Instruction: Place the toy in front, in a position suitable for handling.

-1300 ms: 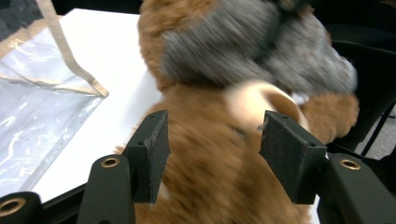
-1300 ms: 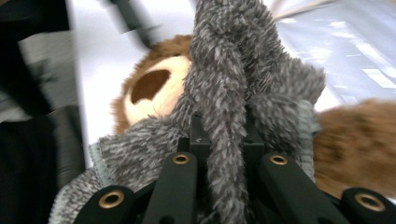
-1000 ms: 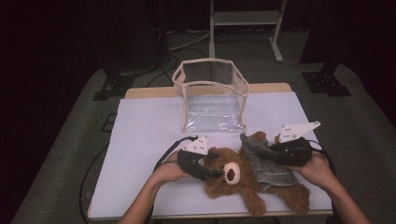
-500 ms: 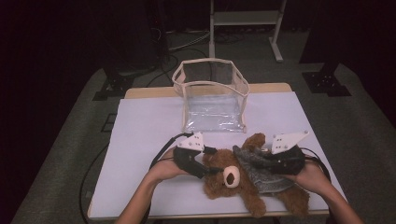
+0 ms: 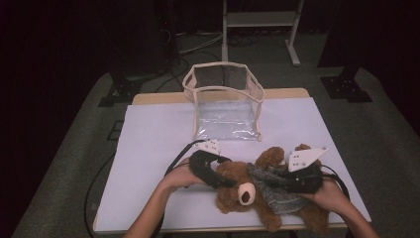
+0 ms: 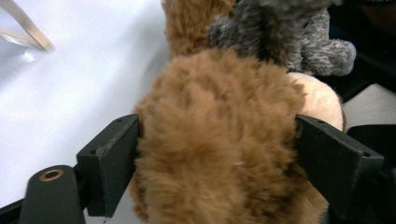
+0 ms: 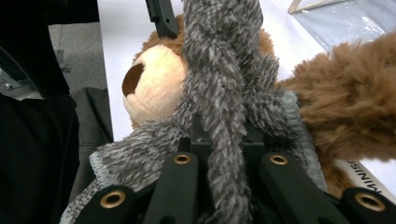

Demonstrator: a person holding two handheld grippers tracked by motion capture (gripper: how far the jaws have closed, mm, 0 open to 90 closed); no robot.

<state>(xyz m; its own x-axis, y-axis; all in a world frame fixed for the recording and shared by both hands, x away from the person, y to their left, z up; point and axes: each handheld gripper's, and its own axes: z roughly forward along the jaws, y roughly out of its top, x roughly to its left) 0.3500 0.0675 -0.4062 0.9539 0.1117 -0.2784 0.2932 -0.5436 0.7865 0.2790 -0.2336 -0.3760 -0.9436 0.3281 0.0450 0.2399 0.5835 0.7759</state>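
Observation:
A brown teddy bear (image 5: 236, 174) lies at the table's front right with a grey knitted scarf (image 5: 277, 196) around it. My left gripper (image 5: 223, 181) reaches in from the left. In the left gripper view its jaws (image 6: 217, 135) have just been opening and stand wide on either side of the bear's furry head (image 6: 215, 102), with fur brushing both pads. My right gripper (image 5: 270, 181) comes from the right and is shut on a strip of the scarf (image 7: 219, 84), beside the bear's pale muzzle (image 7: 154, 88).
A clear plastic bag with beige trim (image 5: 225, 101) stands open at the back middle of the white table cover (image 5: 158, 134). A metal stand (image 5: 257, 25) is on the floor behind the table. Dark cables trail from both grippers.
The left gripper has slid right and now has its jaws around the bear's head. The right gripper has sunk a little with the scarf in its grip. The bear lies lower and flatter.

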